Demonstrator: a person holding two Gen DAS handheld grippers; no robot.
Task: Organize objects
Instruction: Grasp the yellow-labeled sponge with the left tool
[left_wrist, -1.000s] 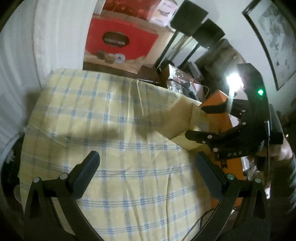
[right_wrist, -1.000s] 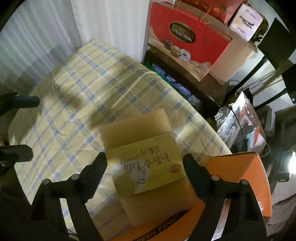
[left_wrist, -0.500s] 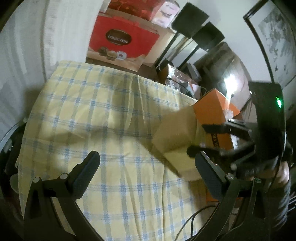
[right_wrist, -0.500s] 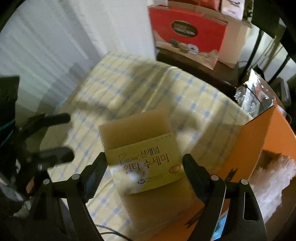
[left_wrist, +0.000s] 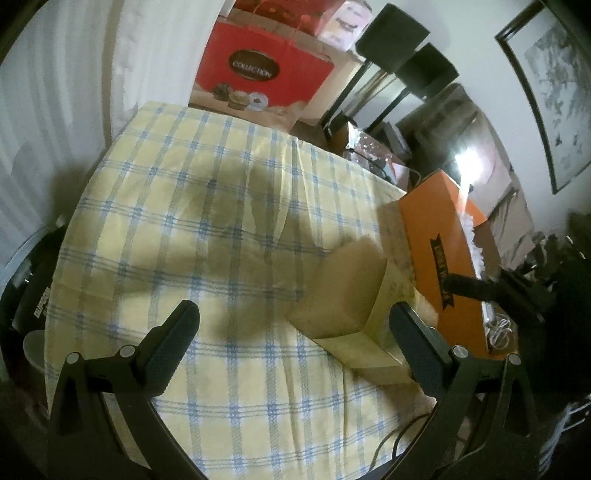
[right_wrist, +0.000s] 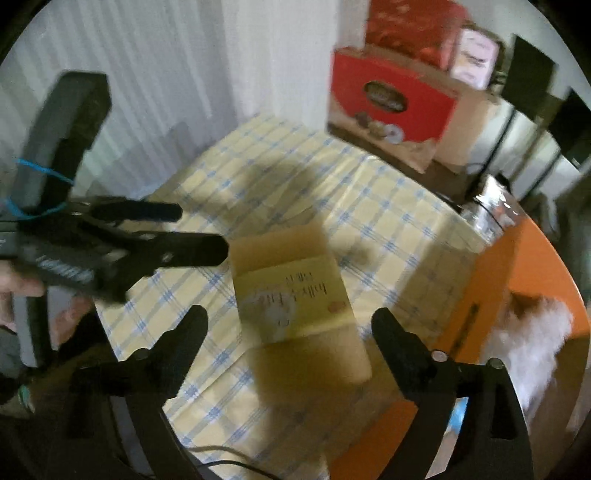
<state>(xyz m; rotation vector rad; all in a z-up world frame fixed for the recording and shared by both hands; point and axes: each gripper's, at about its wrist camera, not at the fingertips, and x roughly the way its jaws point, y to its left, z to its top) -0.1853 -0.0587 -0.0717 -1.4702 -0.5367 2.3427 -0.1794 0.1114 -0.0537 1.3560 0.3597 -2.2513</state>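
A tan sponge pack with a yellow printed label (right_wrist: 295, 295) lies on the yellow-and-blue checked tablecloth (right_wrist: 295, 192), just left of an open orange box (right_wrist: 517, 258). My right gripper (right_wrist: 291, 343) hovers above the pack, open, its fingers clear of both sides. In the left wrist view the same pack (left_wrist: 347, 295) rests against the orange box (left_wrist: 439, 236), in front of my open left gripper (left_wrist: 295, 343), which holds nothing. One dark right-gripper finger (left_wrist: 469, 286) shows over the box. My left gripper (right_wrist: 199, 232) reaches in from the left, close to the pack's far corner.
White fluffy material (right_wrist: 532, 332) sits inside the orange box. A red gift bag (left_wrist: 258, 74) stands beyond the table's far edge, with black speaker stands (left_wrist: 399, 33) beside it. White curtains hang at the left. A cable (left_wrist: 399, 439) trails off the near edge.
The sponge pack, held between my right gripper's fingers before, now lies loose on the cloth beside the orange box. My right gripper has drawn back. My left gripper has moved nearer the pack.
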